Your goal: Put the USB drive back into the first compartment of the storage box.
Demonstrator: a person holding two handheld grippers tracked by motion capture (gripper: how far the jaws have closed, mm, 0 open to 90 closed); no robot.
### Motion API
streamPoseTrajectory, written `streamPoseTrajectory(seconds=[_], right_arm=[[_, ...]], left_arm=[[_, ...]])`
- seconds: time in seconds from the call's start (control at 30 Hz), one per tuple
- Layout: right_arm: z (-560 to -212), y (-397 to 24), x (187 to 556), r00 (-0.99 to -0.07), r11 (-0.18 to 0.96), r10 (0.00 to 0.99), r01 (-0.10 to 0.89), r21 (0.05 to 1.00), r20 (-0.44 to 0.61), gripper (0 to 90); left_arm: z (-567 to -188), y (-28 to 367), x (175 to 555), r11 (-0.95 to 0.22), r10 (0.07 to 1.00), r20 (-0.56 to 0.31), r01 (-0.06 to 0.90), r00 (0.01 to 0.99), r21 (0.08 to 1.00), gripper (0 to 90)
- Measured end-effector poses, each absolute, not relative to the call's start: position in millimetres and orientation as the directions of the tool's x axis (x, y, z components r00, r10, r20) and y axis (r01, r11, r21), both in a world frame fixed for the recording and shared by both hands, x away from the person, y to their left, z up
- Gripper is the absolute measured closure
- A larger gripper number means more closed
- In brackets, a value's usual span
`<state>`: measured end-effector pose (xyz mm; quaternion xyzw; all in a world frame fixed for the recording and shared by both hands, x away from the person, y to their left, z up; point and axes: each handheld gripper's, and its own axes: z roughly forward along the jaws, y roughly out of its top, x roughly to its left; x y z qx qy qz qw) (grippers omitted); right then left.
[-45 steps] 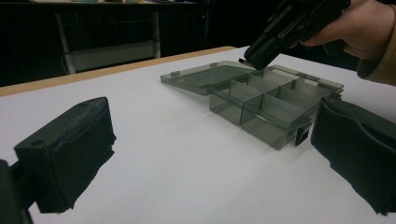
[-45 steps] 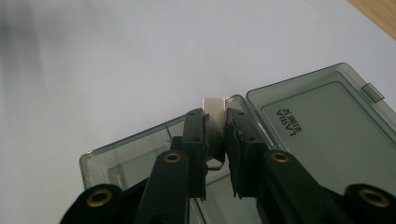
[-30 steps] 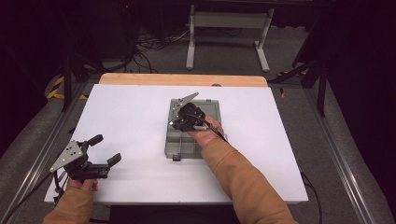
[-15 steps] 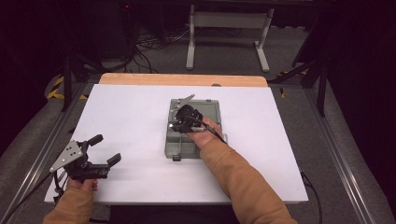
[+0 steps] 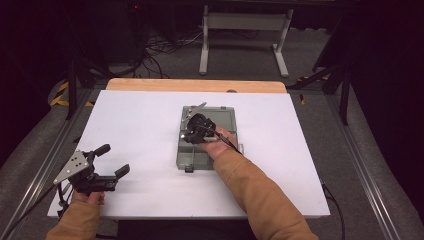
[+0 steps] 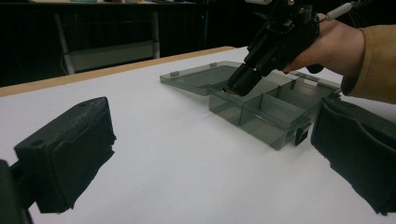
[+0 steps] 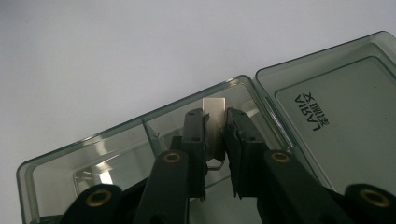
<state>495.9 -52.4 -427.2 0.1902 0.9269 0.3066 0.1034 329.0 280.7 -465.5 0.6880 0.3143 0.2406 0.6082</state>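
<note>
Over the box: right gripper (image 7: pixel 215 140) pinches a small flat silver metal piece (image 7: pixel 214 122), long axis along the jaws, tip down in a corner compartment of the smoky clear plastic organiser box (image 5: pixel 227 120).
Table's near-left edge: left gripper (image 5: pixel 111 161) spread, empty, well apart.

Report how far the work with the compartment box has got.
Done: the compartment box lies open, its lid folded back flat on the table. In hand: the right gripper is shut on a small metal strip and holds it in a corner compartment. Left: letting go of the strip, judging by that grip. The left gripper hangs open, off to the side.
</note>
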Motion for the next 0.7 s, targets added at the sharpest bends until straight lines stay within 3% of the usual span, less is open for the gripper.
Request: streamPoseTrajectory(seconds=[0.7], right_arm=[[-431.7, -50.6, 496.0, -0.910, 0.752, 0.410, 0.302, 0.586, -0.057, 78.9]], left_arm=[[-465.3, 280.9, 328.8, -0.063, 0.724, -0.051, 0.140, 0.688, 0.988, 0.3]])
